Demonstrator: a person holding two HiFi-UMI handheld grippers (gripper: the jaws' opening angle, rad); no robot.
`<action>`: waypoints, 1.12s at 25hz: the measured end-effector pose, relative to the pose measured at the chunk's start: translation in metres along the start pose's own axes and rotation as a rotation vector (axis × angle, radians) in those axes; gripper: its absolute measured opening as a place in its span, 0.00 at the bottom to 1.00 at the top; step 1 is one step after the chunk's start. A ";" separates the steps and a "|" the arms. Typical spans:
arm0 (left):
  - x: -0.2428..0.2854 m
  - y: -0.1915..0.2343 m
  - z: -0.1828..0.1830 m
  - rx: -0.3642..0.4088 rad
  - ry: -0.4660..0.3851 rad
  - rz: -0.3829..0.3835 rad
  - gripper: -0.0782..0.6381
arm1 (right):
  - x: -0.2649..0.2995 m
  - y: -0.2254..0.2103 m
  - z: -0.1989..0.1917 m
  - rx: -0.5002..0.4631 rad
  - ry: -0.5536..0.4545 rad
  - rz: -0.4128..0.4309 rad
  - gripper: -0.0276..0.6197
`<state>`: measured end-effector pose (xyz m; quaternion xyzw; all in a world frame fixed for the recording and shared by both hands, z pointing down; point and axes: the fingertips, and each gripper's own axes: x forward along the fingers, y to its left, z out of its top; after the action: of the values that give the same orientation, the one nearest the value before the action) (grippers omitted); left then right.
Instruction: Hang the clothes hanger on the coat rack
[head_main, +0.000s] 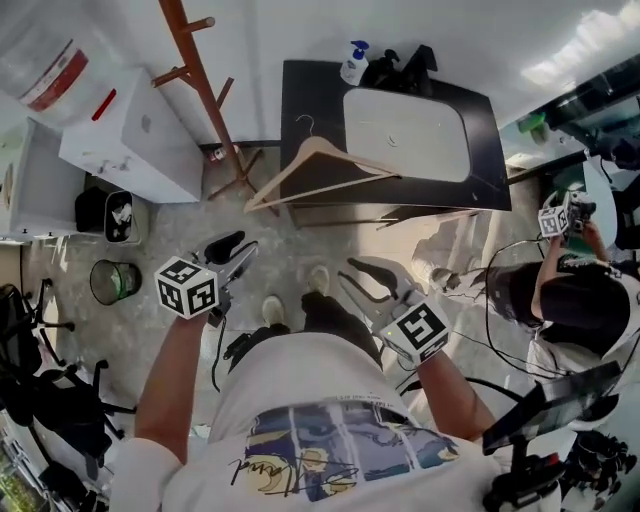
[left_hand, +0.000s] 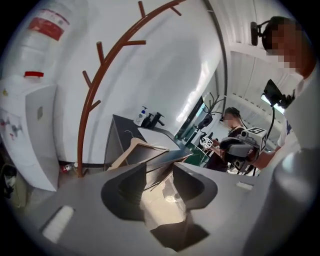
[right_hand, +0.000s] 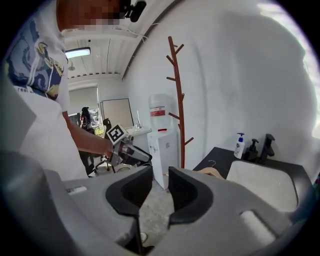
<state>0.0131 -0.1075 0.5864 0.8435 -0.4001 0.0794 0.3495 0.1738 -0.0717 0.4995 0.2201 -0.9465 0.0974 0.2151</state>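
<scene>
At the upper left of the head view stands the brown wooden coat rack (head_main: 200, 78). Below it, your left claw (head_main: 235, 255) is partly open and grips nothing. The pale wooden clothes hanger (head_main: 283, 177) rests at upper centre, at the left edge of the black bench (head_main: 310, 100). Lower right of centre, your right claw (head_main: 365, 280) gapes wide, likewise empty.

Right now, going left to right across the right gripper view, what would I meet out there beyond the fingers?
left gripper → water dispenser → coat rack → clothes hanger → soap bottle → faucet
</scene>
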 end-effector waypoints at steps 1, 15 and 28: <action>0.006 0.011 0.001 -0.027 0.005 0.015 0.36 | 0.003 -0.008 0.004 -0.006 0.002 0.020 0.20; 0.103 0.149 -0.029 -0.322 0.149 -0.035 0.54 | 0.022 -0.069 -0.032 0.052 0.123 0.086 0.20; 0.145 0.116 -0.042 -0.654 0.166 -0.508 0.27 | 0.035 -0.043 -0.036 0.136 0.203 -0.038 0.19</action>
<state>0.0306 -0.2205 0.7386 0.7507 -0.1540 -0.0727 0.6383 0.1786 -0.1128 0.5507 0.2412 -0.9066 0.1789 0.2964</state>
